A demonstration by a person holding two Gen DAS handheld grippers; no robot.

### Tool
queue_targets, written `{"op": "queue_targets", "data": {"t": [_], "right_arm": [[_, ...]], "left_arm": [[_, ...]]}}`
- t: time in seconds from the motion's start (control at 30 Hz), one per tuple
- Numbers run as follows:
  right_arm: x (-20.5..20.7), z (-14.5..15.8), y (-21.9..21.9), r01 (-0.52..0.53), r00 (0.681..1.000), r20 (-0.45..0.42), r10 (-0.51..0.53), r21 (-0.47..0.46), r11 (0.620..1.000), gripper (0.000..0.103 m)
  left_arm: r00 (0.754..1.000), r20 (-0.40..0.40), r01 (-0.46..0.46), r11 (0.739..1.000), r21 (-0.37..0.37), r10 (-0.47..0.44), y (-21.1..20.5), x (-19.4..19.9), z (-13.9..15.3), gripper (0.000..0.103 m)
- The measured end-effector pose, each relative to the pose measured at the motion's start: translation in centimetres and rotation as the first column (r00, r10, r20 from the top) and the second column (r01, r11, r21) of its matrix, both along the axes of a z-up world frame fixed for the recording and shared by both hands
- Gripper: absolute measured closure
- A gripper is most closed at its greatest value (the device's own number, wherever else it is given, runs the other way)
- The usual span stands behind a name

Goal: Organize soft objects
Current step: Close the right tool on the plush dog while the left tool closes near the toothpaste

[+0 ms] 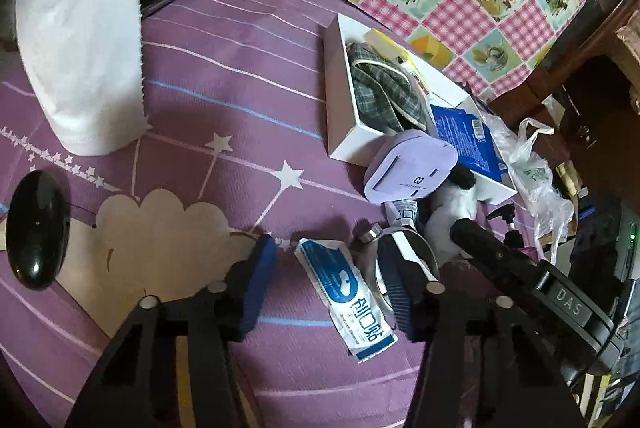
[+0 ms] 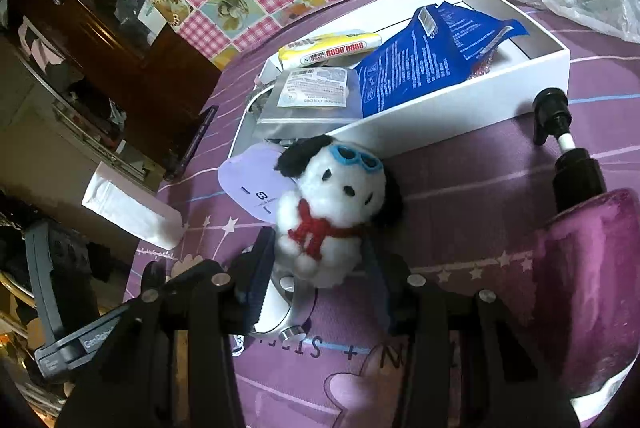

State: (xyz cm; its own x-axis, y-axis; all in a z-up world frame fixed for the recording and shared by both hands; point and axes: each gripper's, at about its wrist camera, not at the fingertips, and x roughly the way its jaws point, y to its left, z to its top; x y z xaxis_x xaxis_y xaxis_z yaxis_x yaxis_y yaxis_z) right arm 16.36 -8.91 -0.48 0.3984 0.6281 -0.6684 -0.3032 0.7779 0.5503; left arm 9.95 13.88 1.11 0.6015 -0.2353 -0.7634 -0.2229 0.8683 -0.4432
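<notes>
A purple star-patterned cloth (image 1: 224, 76) covers the tabletop. On it lies a white box (image 2: 472, 96) holding a blue packet (image 2: 420, 64) and a yellow pack (image 2: 332, 49). Just in front of the box sits a plush dog (image 2: 328, 212) with blue goggles and a red scarf, between the right gripper's (image 2: 320, 278) spread fingers. The left gripper's (image 1: 326, 264) fingers stand apart around a blue-and-white sachet (image 1: 344, 292).

Both wrist views look down closely, sharing the white box (image 1: 340, 100) (image 2: 480, 96).
</notes>
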Motion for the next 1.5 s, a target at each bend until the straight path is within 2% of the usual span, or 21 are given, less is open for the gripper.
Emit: {"op": "queue_targets", "data": {"t": [0.13,0.23,0.27,0.3,0.33,0.43,0.5,0.6,0.7,1.07,1.33,1.5], "right_arm": [[0.1,-0.2,-0.1,0.001,1.0,-0.01,-0.001,0.018,1.0,0.057],[0.1,-0.2,-0.1,0.002,1.0,-0.008,-0.002,0.013,1.0,0.057],[0.1,-0.2,-0.1,0.001,1.0,-0.006,-0.001,0.01,1.0,0.057],[0.1,-0.1,0.0,0.001,1.0,-0.004,-0.001,0.008,1.0,0.057],[0.1,-0.1,0.0,0.001,1.0,-0.002,-0.001,0.007,1.0,0.057],[0.1,-0.1,0.0,0.0,1.0,-0.001,0.0,0.007,1.0,0.057],[0.0,-0.1,0.0,0.001,1.0,0.0,-0.001,0.007,1.0,0.057],[0.0,-0.1,0.0,0.0,1.0,0.003,0.0,0.005,1.0,0.057],[0.0,0.0,0.0,-0.001,1.0,0.003,0.001,0.005,1.0,0.057],[0.1,0.4,-0.1,-0.006,1.0,0.009,0.006,0.002,1.0,0.061],[0.0,0.5,-0.2,-0.01,1.0,0.018,0.01,-0.004,1.0,0.061],[-0.1,0.5,-0.1,-0.014,1.0,0.023,0.014,-0.007,1.0,0.062]], "left_arm": [[1.0,0.003,0.009,0.996,0.086,-0.009,-1.2,0.3,0.1,0.06],[1.0,0.006,0.001,0.998,0.066,-0.001,-1.1,0.5,-0.1,0.064],[1.0,-0.008,-0.009,0.996,0.091,0.01,-1.1,0.6,-0.2,0.078],[1.0,-0.011,-0.015,0.992,0.124,0.017,-1.1,0.6,-0.2,0.087],[1.0,-0.01,-0.014,0.99,0.141,0.016,-1.1,0.6,-0.2,0.087],[1.0,-0.01,-0.023,0.991,0.134,0.024,-1.0,0.6,-0.3,0.089],[0.999,-0.013,-0.03,0.989,0.144,0.033,-0.9,0.5,-0.3,0.097],[0.999,-0.012,-0.037,0.992,0.117,0.039,-0.3,0.4,-0.4,0.101],[0.999,-0.001,-0.037,0.994,0.102,0.037,-0.1,0.1,-0.2,0.103],[0.993,0.117,-0.012,0.997,0.08,0.003,-0.4,-1.0,2.1,0.103],[0.991,0.134,-0.005,0.998,0.066,-0.004,-0.5,-1.3,2.6,0.103],[0.983,0.183,0.001,0.999,0.054,-0.011,-0.5,-1.8,3.3,0.103]]}}
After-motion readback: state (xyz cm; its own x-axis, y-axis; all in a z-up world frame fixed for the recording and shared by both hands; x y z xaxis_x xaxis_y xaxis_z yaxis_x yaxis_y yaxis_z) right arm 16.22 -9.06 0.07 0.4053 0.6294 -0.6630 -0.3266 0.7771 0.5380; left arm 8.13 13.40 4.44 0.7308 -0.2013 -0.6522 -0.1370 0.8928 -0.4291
